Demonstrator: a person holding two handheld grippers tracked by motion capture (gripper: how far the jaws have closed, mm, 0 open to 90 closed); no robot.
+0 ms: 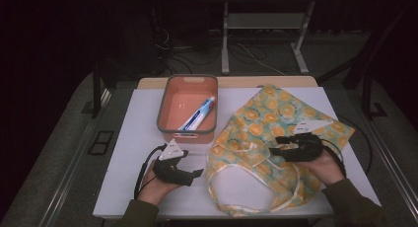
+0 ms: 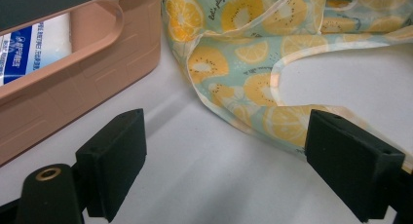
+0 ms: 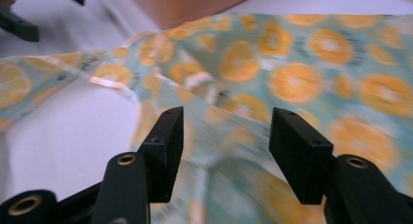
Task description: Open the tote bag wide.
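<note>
High view shows both tongs released, the right tongs point(image 1: 276, 150) above the bag point(image 1: 266, 123), whose loose cloth may slip away.

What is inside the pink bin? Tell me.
A toothpaste tube lies diagonally on the floor of the pink bin, white and blue with a red cap end. The near wall hides the strip of floor right behind it.

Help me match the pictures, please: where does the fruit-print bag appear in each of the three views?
High view: fruit-print bag lies flat at centre-right of the table, under the right gripper.
Left gripper view: upper right, beyond the open jaws.
Right gripper view: across the middle and right, beneath the open jaws.
Shared landmark: the pink bin beside it.
</note>
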